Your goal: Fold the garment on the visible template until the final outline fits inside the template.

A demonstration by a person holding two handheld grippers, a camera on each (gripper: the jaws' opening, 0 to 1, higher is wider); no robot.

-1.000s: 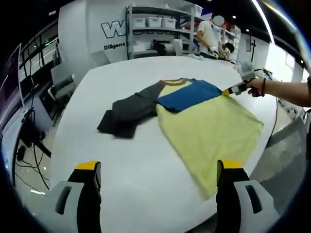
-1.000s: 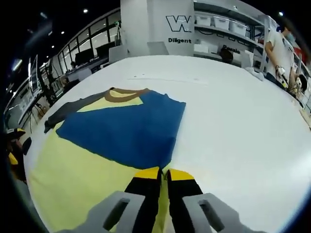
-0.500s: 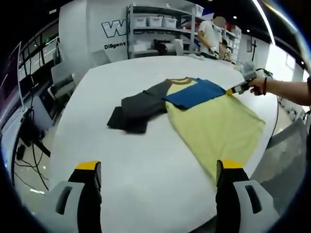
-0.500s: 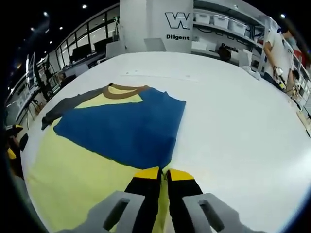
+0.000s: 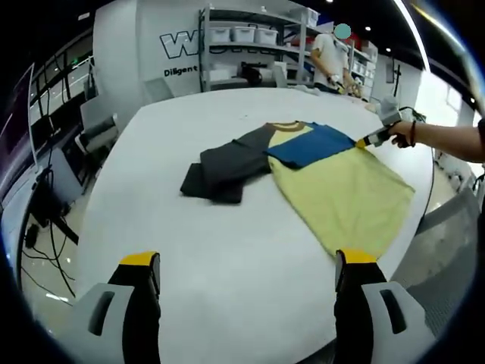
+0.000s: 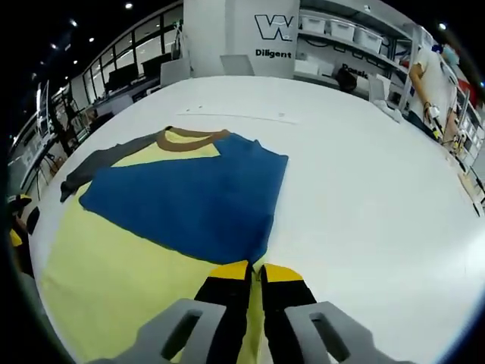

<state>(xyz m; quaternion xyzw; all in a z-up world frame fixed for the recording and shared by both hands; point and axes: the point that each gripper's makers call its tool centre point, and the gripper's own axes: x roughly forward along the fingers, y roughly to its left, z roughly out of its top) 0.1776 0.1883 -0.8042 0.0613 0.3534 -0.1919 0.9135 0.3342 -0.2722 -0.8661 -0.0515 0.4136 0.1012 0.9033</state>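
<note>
— If the right gripper (image 6: 254, 277) lets go now, what happens to the shirt (image 5: 333, 189)?

— I think the blue flap (image 6: 189, 201) can flop down crooked, or slide off the yellow part. Its two jaws are pressed together on the edge of the cloth, right where blue meets yellow. So the grip is small. A hard tug may pull the cloth out.

— Where is the shirt lying?

— It is spread on the big white table (image 5: 227, 258). The yellow body lies flat. The blue side is folded over the top part, near the brown collar (image 6: 189, 140). One dark grey sleeve (image 5: 227, 168) sticks out to the side, bunched up.

— And the other gripper?

— The left gripper (image 5: 246, 303) is well apart from the shirt. Its jaws are spread wide with nothing between them. The shirt lies far in front of them, a bit toward the right jaw.

— What else could go wrong?

— The shirt's low corner sits close to the table edge in the left gripper view. I think a pull that way can drag it off. Also, I cannot see any template marks on the table, so it is hard to tell if the fold lands in the right spot. The grey sleeve is not folded in yet, so the shape would be too wide.

— Is somebody there?

— Yes, a person (image 5: 331, 57) stands far back by the shelves (image 5: 250, 38).
</note>
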